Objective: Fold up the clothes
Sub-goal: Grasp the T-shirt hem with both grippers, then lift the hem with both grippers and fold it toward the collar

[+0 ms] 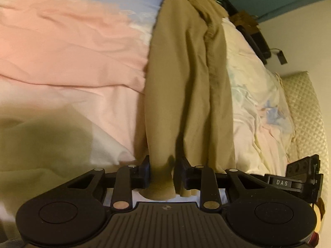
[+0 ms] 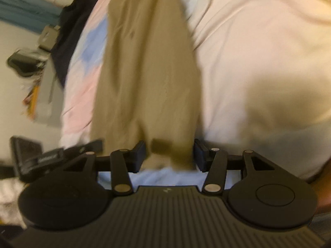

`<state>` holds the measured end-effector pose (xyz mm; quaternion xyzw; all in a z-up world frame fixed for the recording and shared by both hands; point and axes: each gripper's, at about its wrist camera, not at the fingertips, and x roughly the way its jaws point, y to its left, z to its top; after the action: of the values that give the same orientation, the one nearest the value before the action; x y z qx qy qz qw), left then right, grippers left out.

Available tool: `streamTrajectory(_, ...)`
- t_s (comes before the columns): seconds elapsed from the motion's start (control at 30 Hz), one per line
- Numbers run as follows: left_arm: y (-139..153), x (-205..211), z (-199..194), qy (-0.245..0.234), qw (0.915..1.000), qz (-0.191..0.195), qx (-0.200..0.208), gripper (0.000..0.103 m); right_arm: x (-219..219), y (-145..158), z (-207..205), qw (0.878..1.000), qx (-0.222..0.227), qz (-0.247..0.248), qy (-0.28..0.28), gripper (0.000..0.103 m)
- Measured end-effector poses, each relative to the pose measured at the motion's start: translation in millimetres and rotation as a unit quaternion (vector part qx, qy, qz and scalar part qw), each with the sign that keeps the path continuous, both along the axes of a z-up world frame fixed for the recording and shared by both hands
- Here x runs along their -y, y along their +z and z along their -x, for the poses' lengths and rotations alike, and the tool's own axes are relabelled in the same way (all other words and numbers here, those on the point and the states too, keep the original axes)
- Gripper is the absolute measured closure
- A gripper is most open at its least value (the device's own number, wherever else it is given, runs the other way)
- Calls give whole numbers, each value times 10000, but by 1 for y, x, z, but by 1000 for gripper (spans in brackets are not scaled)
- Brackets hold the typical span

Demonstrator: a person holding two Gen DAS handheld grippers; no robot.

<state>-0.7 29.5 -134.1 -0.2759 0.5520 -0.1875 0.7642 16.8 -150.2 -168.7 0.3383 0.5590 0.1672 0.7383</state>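
Observation:
A khaki garment [image 1: 186, 82] lies stretched in a long band on the pastel bedsheet [image 1: 72, 51], running away from both grippers. Its near end is bunched between the fingers of my left gripper [image 1: 163, 171], which is shut on the cloth. In the right wrist view the same khaki garment [image 2: 149, 72] fills the gap of my right gripper [image 2: 169, 155], whose pads press on a wider fold of the near edge. The picture there is blurred. Both grippers point down at the bed, side by side.
The sheet [image 2: 258, 51] spreads wide on both sides of the garment. A quilted mattress edge [image 1: 306, 113] and dark objects [image 1: 254, 39] border the bed. A dark cloth [image 2: 72, 31] and clutter [image 2: 26, 64] lie off the other side. A black housing marked DAS [image 1: 289, 183] sits beside my left gripper.

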Motion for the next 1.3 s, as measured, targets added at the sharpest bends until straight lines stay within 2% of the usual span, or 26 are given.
streamTrajectory(0.07, -2, -1, 1, 32, 10000, 8, -50, 75, -1, 4, 3, 9999, 143, 44, -75, 51)
streamTrajectory(0.2, -10, 1, -3, 91, 9996, -85, -264, 72, 4, -4, -2, 9984, -72, 195, -521, 53)
streamTrajectory(0.27, -8, 5, -4, 97, 9997, -140, -159, 72, -1, -3, -5, 9988, -23, 233, -427, 52)
streamTrajectory(0.33, -3, 5, -4, 210, 9995, -219, 59, 81, -12, 0, -9, 9994, 96, 265, -176, 63)
streamTrajectory(0.37, -2, 1, -3, 278, 9994, -185, 97, 95, -17, 3, -12, 9996, 140, 226, -70, 84)
streamTrajectory(0.4, -2, -2, -2, 336, 9994, -81, 79, 98, -15, 7, -11, 9996, 212, 178, -67, 90)
streamTrajectory(0.47, 1, -9, 0, 432, 9990, 104, 87, 100, -8, 14, -6, 9992, 370, 85, -119, 91)
streamTrajectory(0.6, 31, -22, 9, 632, 9946, 659, 499, 101, 1, 42, -5, 9962, 763, -83, -406, 92)
streamTrajectory(0.77, 87, -39, 24, 1056, 9795, 1274, 1146, 101, 17, 108, 0, 9831, 1675, -277, -686, 93)
streamTrajectory(0.87, 117, -46, 42, 1162, 9711, 1461, 1484, 101, 20, 144, 10, 9745, 2130, -343, -617, 93)
streamTrajectory(0.93, 127, -48, 57, 1184, 9674, 1568, 1598, 101, 19, 155, 21, 9710, 2312, -308, -519, 93)
streamTrajectory(1.07, 125, -49, 103, 1258, 9652, 1675, 1564, 101, 38, 149, 68, 9721, 2298, -300, -358, 93)
streamTrajectory(1.2, 108, -40, 155, 1415, 9681, 1714, 1159, 102, 34, 125, 106, 9781, 2015, -347, -386, 93)
streamTrajectory(1.3, 101, -35, 162, 1469, 9706, 1710, 842, 102, 39, 119, 113, 9785, 1952, -379, -552, 93)
